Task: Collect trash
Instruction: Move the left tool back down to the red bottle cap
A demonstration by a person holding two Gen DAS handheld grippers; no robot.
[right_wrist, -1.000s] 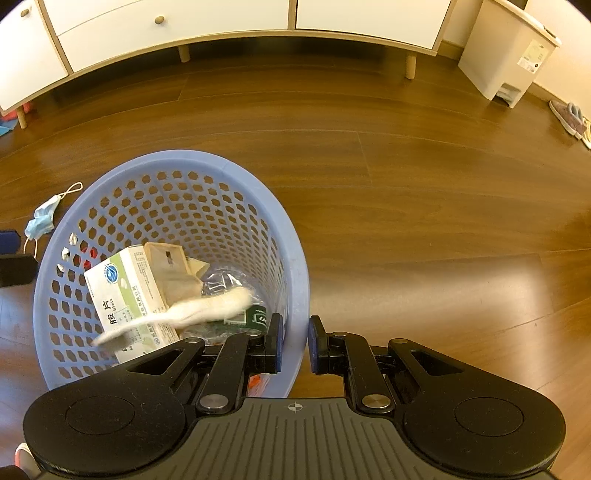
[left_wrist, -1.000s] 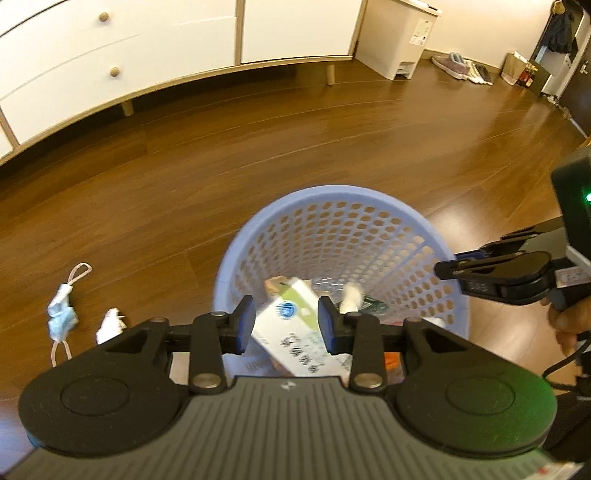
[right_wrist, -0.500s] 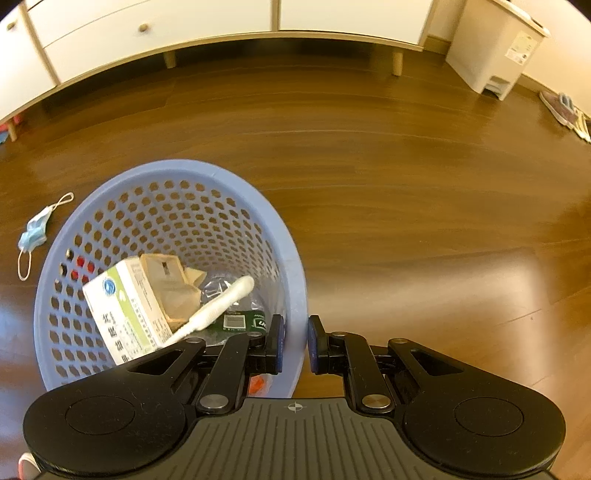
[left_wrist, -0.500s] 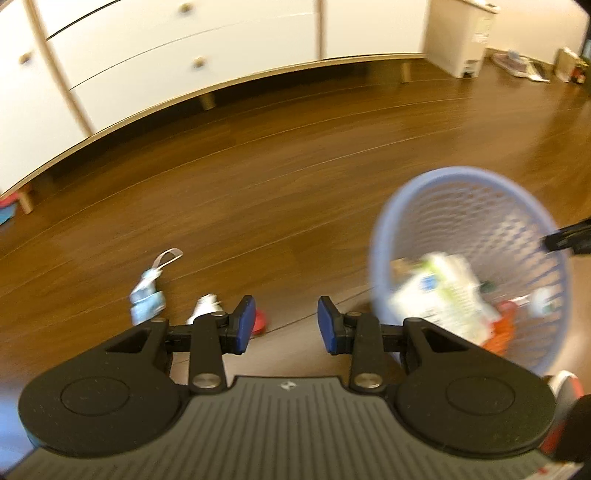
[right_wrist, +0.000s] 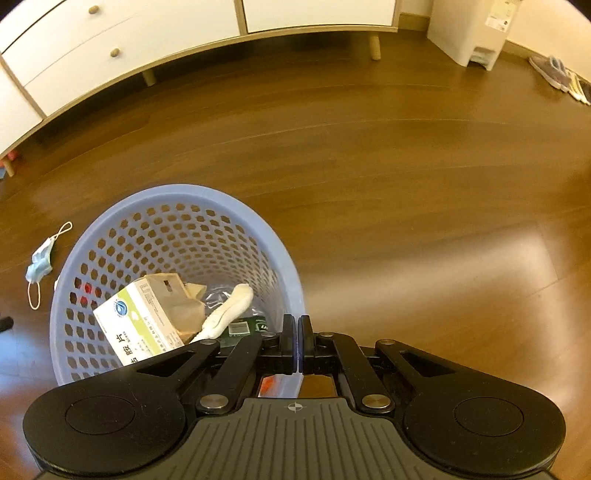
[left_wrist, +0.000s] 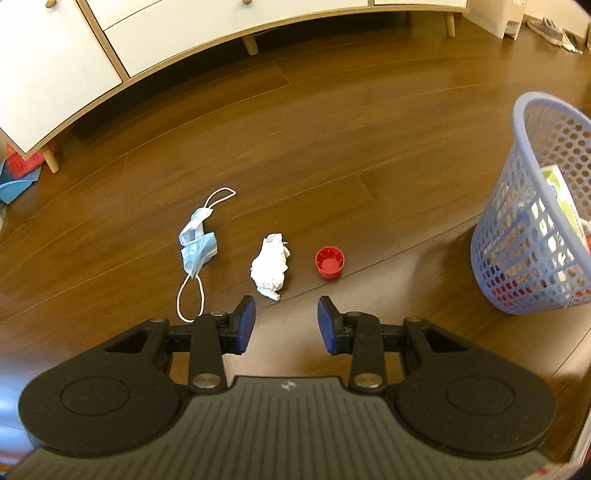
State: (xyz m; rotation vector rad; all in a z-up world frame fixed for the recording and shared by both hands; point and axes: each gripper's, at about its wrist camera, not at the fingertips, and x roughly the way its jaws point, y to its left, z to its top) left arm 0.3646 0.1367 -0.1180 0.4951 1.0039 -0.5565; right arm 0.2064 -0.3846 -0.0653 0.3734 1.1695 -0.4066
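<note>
In the left wrist view, a blue face mask (left_wrist: pixel 197 245), a crumpled white tissue (left_wrist: pixel 270 264) and a red bottle cap (left_wrist: pixel 330 261) lie in a row on the wooden floor. My left gripper (left_wrist: pixel 286 319) hovers open just short of the tissue, holding nothing. The blue mesh basket (left_wrist: pixel 535 236) stands at the right. My right gripper (right_wrist: pixel 297 330) is shut over the near rim of the basket (right_wrist: pixel 173 199), with nothing seen between its pads. Inside lie a green-and-white box (right_wrist: pixel 136 325), brown paper (right_wrist: pixel 173 302) and a white sock-like roll (right_wrist: pixel 231 308).
A white sideboard on wooden legs (left_wrist: pixel 110 55) runs along the back wall. A blue dustpan with a red brush (left_wrist: pixel 18 173) sits at the far left. A white pedal bin (right_wrist: pixel 476 29) and shoes (right_wrist: pixel 554 70) stand at the back right. The mask (right_wrist: pixel 38 264) lies left of the basket.
My left gripper has swung left, off the basket and over to the mask, tissue and cap. The right jaws have closed from a narrow gap. The white roll has settled in the basket.
</note>
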